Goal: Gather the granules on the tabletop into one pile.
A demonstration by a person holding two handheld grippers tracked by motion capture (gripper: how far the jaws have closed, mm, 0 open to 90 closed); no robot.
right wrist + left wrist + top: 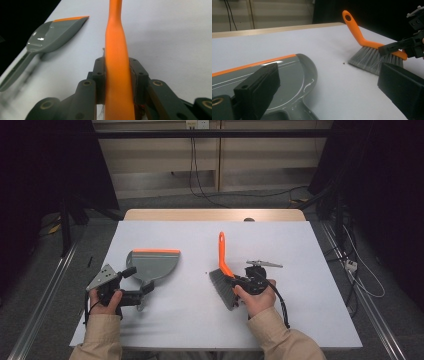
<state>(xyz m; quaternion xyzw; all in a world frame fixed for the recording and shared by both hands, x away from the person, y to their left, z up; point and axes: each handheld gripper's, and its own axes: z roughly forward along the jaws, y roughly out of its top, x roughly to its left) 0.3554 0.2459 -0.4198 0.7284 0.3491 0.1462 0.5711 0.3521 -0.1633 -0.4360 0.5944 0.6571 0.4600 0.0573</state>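
Note:
A grey dustpan [152, 263] with an orange front lip lies on the left of the white table [200, 320]. Its handle points toward the person. My left gripper [140, 282] stands open, with one jaw on either side of where the pan narrows into the handle [287, 113], and no pad presses on it. To the right, an orange-handled brush [223, 257] with grey bristles [372, 58] rests bristles-down on the table. My right gripper [117, 72] is shut on the orange handle [116, 50] just above the bristles. It also appears in the left gripper view [404, 46].
A small dark speck [343, 63] lies on the table between pan and brush. The table's far edge is a wooden strip [215, 214]. Cables and metal floor rails [45, 295] run beside the table.

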